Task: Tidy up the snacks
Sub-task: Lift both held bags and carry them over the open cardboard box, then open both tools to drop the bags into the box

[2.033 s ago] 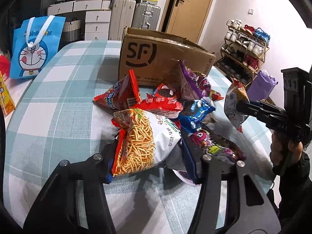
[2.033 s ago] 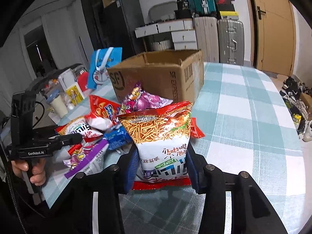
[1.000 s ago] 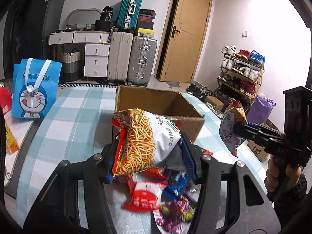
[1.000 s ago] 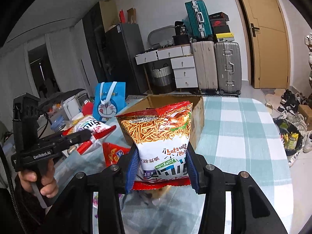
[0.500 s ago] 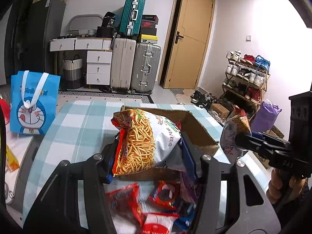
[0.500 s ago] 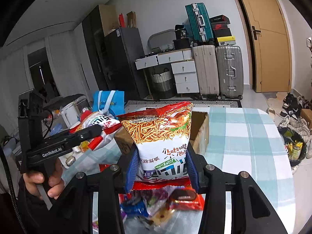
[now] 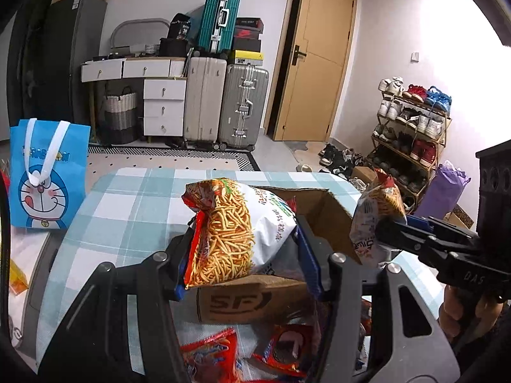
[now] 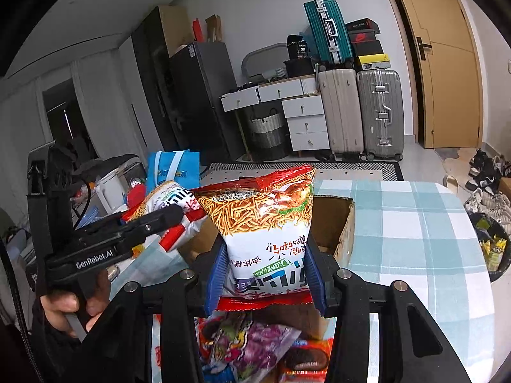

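My left gripper (image 7: 246,252) is shut on a white and orange noodle-snack bag (image 7: 236,229), held above the open SF cardboard box (image 7: 329,210). My right gripper (image 8: 265,274) is shut on a second noodle-snack bag (image 8: 265,223), also held over the box (image 8: 338,223). Each gripper shows in the other's view: the right one at the right edge of the left wrist view (image 7: 383,226), the left one at the left of the right wrist view (image 8: 179,214). Several loose snack packets (image 7: 223,354) lie on the checked table in front of the box, also in the right wrist view (image 8: 255,344).
A blue Doraemon bag (image 7: 44,175) stands at the table's left edge. The checked table (image 8: 415,229) extends right of the box. Suitcases (image 7: 223,102), drawers and a shoe rack (image 7: 412,127) stand beyond. A bin (image 8: 491,245) sits on the floor at the right.
Both grippers lifted their noodle bags off the snack pile and carried them up and forward, over the open box. The pile now lies below and nearer.
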Available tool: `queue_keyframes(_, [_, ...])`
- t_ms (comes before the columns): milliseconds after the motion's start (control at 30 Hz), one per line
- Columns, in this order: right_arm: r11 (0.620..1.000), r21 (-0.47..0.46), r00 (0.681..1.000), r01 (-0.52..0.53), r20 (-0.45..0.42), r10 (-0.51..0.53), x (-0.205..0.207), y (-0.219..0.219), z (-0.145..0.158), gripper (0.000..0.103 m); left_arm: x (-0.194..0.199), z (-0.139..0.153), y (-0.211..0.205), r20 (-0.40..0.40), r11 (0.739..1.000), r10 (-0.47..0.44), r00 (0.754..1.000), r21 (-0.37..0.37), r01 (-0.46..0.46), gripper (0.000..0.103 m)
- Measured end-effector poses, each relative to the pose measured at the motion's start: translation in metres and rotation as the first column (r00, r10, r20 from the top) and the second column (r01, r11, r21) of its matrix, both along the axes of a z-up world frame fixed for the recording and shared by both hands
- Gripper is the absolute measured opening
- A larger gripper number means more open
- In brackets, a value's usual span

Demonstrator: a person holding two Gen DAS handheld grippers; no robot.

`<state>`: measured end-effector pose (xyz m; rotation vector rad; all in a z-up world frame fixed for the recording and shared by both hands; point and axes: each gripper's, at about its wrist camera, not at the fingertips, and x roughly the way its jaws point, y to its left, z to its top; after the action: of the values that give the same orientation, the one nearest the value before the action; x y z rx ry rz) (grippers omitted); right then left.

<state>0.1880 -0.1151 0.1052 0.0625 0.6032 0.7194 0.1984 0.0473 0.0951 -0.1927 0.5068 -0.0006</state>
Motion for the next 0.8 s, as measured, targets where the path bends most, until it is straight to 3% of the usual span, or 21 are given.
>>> queue_keyframes(467, [1.000, 0.021, 0.999, -0.011, -0.044, 0.012, 0.036, 0.014, -0.023, 0.045, 0.048, -0.044, -0.010, -0.097, 0.999, -0.045, 0.994, 0.006, 0.046, 0.052])
queue_keyframes(700, [1.000, -0.004, 0.997, -0.018, -0.077, 0.017, 0.048, 0.015, -0.038, 0.045, 0.060, -0.063, -0.018, -0.150, 0.999, -0.050, 0.987, -0.025, 0.047, 0.052])
queue_keyframes(800, [1.000, -0.007, 0.995, -0.018, -0.093, 0.018, 0.053, 0.013, -0.044, 0.045, 0.062, -0.068, -0.025, -0.162, 0.999, -0.050, 0.986, 0.003, 0.051, 0.052])
